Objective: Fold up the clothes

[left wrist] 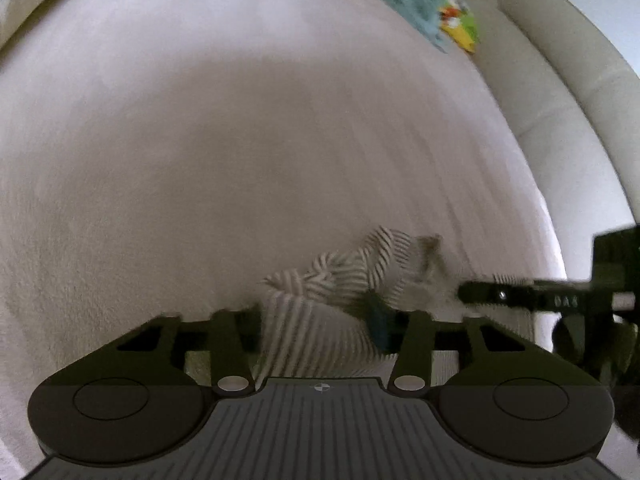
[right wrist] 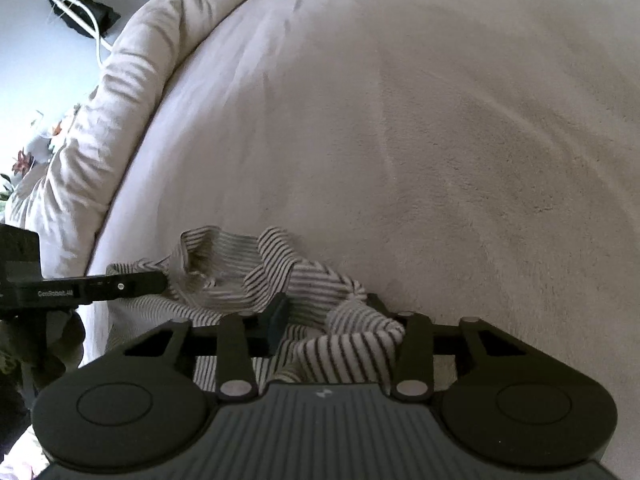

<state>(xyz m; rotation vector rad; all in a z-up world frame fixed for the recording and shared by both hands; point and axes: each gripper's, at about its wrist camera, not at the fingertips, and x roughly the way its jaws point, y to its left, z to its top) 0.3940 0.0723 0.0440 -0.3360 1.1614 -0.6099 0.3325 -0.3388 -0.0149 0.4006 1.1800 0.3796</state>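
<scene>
A black-and-white striped garment (right wrist: 304, 292) lies bunched on the pale bed cover (right wrist: 440, 140) near its front edge. It also shows in the left wrist view (left wrist: 332, 280), blurred. My right gripper (right wrist: 320, 328) has the striped cloth bunched between its fingers; one dark pad (right wrist: 276, 316) presses into it. My left gripper (left wrist: 320, 328) also has striped cloth between its fingers, with one dark pad (left wrist: 378, 320) against it. The left gripper shows in the right wrist view (right wrist: 160, 278), its tip on the garment's edge. The right gripper shows at the right of the left wrist view (left wrist: 464, 292).
A padded cream headboard or bolster (left wrist: 560, 92) runs along one side of the bed. A teal and yellow cloth pile (left wrist: 420, 4) lies at the far end. Rumpled beige bedding (right wrist: 120, 92) lines the other edge, with a black bag and white cable (right wrist: 80, 4) on the floor beyond.
</scene>
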